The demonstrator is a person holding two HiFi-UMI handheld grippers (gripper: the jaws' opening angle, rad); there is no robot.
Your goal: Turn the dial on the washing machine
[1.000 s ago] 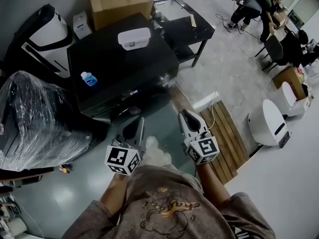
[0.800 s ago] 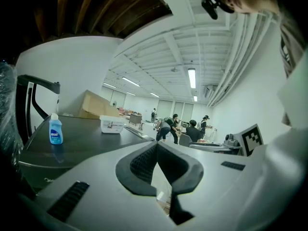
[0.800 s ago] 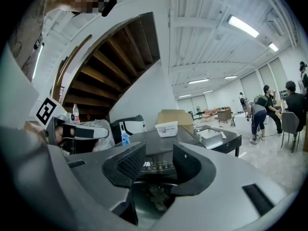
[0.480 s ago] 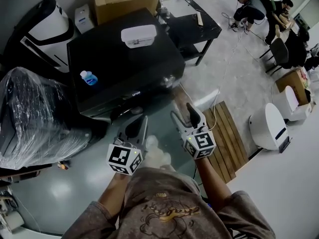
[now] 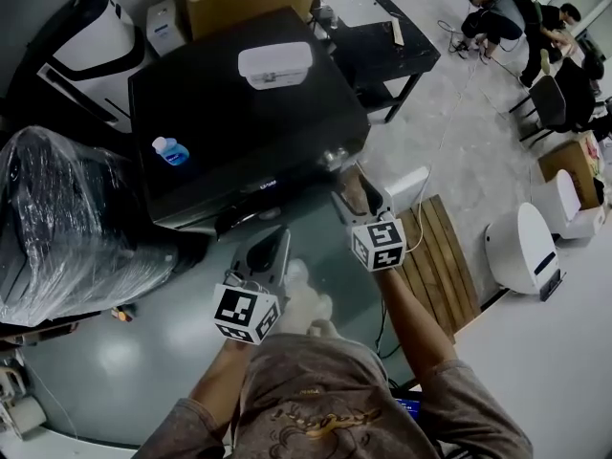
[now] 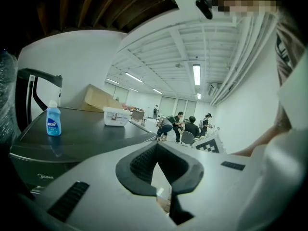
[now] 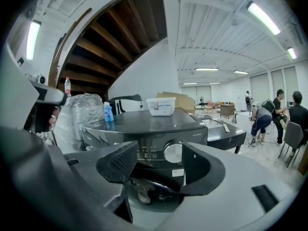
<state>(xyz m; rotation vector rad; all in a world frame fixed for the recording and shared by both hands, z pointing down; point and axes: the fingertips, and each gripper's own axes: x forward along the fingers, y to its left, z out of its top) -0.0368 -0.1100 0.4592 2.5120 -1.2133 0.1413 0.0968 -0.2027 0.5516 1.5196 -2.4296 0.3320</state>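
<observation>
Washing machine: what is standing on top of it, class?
The washing machine bears a blue bottle and a white lidded box on top; the box's contents are hidden.

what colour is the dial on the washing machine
Silver: the dial shows best in the right gripper view.

Bright fluorescent ceiling strips [image 7: 262, 17], soft shadows, dimmer head view, pale glare on glossy grey floor [image 5: 107, 373], fisheye bending and black corners in gripper views.
</observation>
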